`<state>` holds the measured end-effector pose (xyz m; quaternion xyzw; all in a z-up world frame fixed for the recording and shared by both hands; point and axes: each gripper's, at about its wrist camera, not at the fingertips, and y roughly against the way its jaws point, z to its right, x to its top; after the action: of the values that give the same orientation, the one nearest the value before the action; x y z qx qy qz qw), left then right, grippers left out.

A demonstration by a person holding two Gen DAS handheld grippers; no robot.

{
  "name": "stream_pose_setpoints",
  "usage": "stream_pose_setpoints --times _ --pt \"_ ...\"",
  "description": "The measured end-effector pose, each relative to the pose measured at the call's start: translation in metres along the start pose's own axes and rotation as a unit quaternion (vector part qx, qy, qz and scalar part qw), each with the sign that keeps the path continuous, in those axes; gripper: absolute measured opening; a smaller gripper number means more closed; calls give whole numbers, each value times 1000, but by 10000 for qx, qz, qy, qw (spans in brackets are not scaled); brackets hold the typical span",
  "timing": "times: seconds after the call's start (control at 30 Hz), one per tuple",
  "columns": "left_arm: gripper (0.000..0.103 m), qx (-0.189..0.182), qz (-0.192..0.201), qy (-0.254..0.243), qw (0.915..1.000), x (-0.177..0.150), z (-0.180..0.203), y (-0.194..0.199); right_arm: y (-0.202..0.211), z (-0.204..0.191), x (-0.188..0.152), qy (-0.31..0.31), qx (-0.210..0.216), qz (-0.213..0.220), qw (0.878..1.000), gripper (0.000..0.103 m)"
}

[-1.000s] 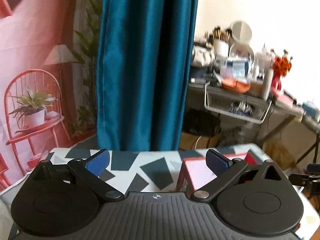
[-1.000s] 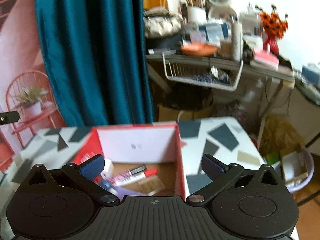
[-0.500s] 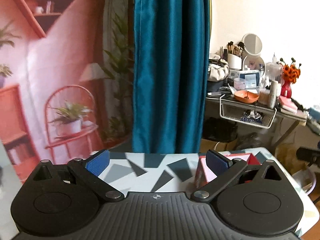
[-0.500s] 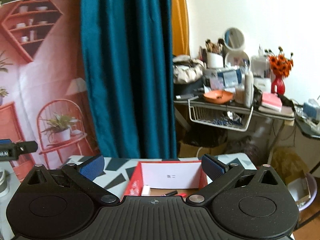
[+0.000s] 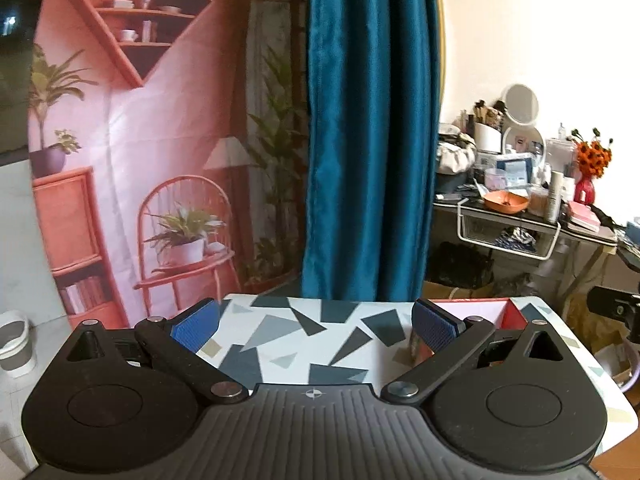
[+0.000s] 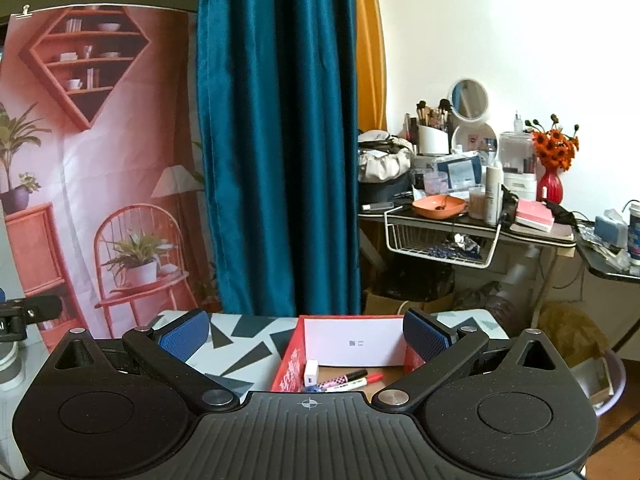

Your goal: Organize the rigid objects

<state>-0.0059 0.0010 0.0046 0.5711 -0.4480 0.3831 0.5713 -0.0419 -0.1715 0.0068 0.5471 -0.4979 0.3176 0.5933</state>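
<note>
A red box (image 6: 290, 368) with a white inner wall stands on the patterned table (image 6: 240, 344). It holds a marker (image 6: 352, 380), a small white block (image 6: 311, 373) and other small items, partly hidden by my gripper body. My right gripper (image 6: 306, 338) is open and empty, held above and in front of the box. In the left wrist view the box (image 5: 508, 314) shows at the right behind one finger. My left gripper (image 5: 314, 326) is open and empty over the table (image 5: 320, 340).
A teal curtain (image 6: 280, 140) and a pink printed backdrop (image 6: 100, 140) stand behind the table. A cluttered dressing table (image 6: 480, 216) with a wire basket, mirror and red flower vase is at the right. A white bucket (image 5: 14, 344) sits on the floor at the left.
Both grippers have pulled back and risen, so the box and table look smaller and lower in view. Both stay open and empty.
</note>
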Motion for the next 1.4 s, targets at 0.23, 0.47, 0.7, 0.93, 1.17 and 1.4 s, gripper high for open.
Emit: stream_pose_setpoints --times 0.23,0.47,0.7,0.93,1.17,1.4 --pt "103 148 39 147 9998 4 -1 -1 5 -5 2 130 -48 67 9999 103" --pt "103 190 69 106 9997 0 3 3 4 -8 2 178 -96 79 9998 103" --pt "103 199 68 64 9998 -2 6 3 2 -8 1 185 -106 68 9998 103" --pt "103 190 64 41 9998 -3 3 3 1 -7 0 173 -112 55 9998 103" --pt "103 175 55 35 9998 -3 1 3 1 -7 -2 166 -115 43 9998 103" --pt "103 171 55 38 9998 -2 0 2 1 -7 -2 167 -116 41 9998 103"
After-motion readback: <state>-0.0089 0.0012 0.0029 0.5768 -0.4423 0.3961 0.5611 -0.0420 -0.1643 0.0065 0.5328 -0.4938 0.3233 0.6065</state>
